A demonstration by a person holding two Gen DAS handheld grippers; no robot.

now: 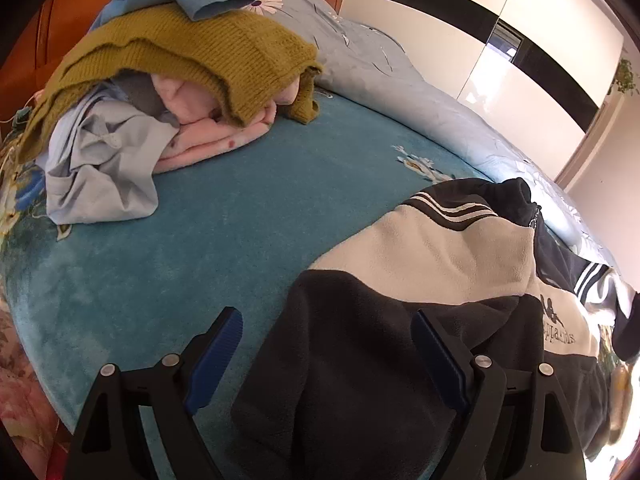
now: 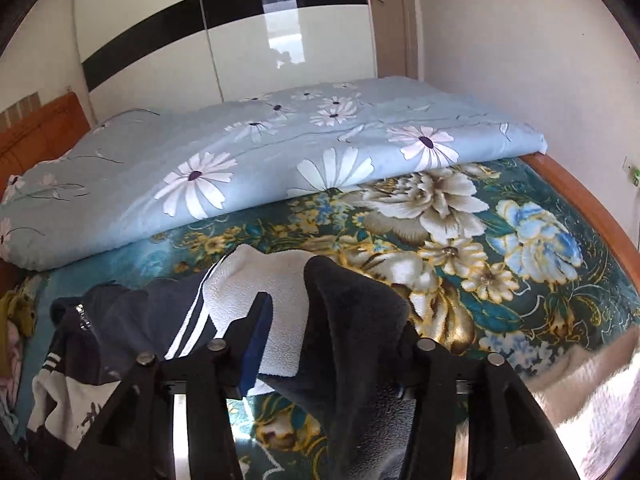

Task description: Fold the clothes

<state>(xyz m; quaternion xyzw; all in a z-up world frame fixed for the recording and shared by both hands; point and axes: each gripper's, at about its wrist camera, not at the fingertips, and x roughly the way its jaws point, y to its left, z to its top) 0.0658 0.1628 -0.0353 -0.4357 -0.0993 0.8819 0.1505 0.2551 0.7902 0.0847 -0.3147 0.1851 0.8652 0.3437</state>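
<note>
While mid-fold on fleece jacket (image 1: 432,256) | lies on teal blanket (image 1: 200,240), near side of laundry pile (image 1: 160,92) | left gripper (image 1: 326,354) wide open, straddling jacket's dark hem, nothing pinched | right gripper (image 2: 332,344) grip state: can't tell, dark sleeve draped over one finger | risk: sleeve slips, fold skews.

bedroom: bed (image 2: 580,200), quilt (image 2: 280,152), wardrobe (image 2: 240,40)

Rumpled black-and-cream fleece jacket (image 1: 420,264) lies on bed.
</note>
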